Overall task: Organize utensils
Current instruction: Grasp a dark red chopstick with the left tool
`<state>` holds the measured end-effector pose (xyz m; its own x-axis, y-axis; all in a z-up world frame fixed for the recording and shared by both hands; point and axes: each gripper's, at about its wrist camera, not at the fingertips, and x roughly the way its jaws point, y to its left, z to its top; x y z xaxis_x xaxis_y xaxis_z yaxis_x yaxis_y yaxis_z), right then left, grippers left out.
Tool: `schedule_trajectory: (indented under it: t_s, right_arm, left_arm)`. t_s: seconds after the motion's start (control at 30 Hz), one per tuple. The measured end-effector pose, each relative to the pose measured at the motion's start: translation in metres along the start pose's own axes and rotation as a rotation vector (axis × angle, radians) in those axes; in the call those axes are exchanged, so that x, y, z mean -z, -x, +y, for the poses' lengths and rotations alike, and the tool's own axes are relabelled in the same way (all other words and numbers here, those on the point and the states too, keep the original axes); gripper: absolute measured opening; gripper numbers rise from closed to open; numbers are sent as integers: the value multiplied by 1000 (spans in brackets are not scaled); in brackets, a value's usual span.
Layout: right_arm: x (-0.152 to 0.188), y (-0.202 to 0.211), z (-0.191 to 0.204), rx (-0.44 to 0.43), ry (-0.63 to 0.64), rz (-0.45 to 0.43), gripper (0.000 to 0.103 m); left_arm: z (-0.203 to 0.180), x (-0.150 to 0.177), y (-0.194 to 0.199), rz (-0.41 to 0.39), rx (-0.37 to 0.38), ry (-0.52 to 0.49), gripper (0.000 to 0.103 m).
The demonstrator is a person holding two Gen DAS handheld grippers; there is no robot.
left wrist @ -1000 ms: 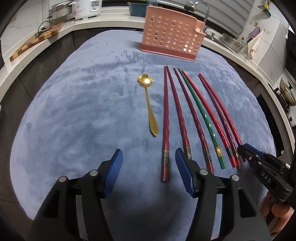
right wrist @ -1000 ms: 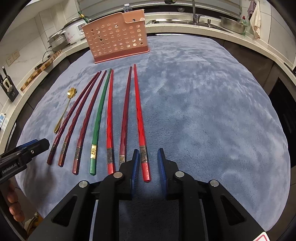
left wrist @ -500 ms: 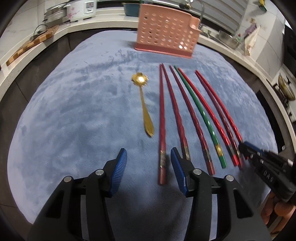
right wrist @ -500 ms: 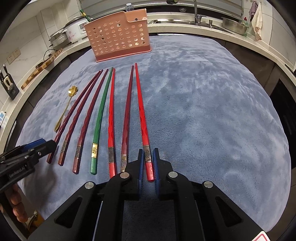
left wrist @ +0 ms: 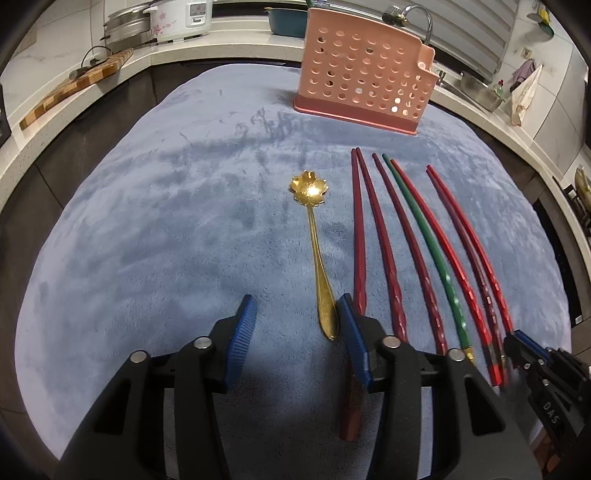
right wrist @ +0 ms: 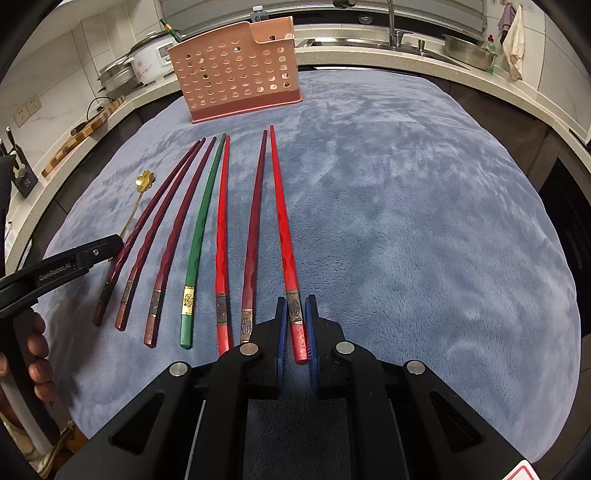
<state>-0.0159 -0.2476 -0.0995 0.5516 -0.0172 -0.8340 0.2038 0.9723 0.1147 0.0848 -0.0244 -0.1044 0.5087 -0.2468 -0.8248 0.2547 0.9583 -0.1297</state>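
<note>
Several chopsticks lie side by side on the blue-grey cloth (right wrist: 406, 206), most red or dark red and one green (right wrist: 199, 236). My right gripper (right wrist: 296, 314) is shut on the thick end of the rightmost red chopstick (right wrist: 282, 218), which still rests on the cloth. To the left of the chopsticks lies a gold spoon (left wrist: 317, 258) with a flower-shaped bowl. My left gripper (left wrist: 295, 314) straddles the spoon's handle end; its jaws are closing and the pads do not touch the handle. A pink perforated utensil holder (left wrist: 364, 72) stands at the far edge of the cloth.
A counter (left wrist: 166, 55) curves round the far side with a rice cooker (left wrist: 177, 18), a wooden cutting board (left wrist: 74, 88), a sink tap (left wrist: 410, 13) and a metal bowl (right wrist: 469, 50). A hand (right wrist: 37, 354) holds the left gripper's handle.
My left gripper moved left from over the leftmost chopstick to over the spoon handle, and its jaws narrowed. My right gripper's jaws shut on the rightmost red chopstick.
</note>
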Motion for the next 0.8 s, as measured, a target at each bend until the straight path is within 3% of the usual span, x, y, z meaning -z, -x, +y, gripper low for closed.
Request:
schedule_trajectory:
  t_s: [0.17, 0.43, 0.8]
  right_arm:
    - [-1, 0, 0, -3, 3, -1, 9]
    - [-7, 14, 1, -25, 2, -31, 8]
    - [-53, 76, -1, -64, -20, -197, 7]
  left_arm:
    - [4, 0, 2, -6, 5, -9, 11]
    - [5, -2, 21, -33, 19, -17, 10]
    - [8, -38, 75, -161, 63, 21, 1]
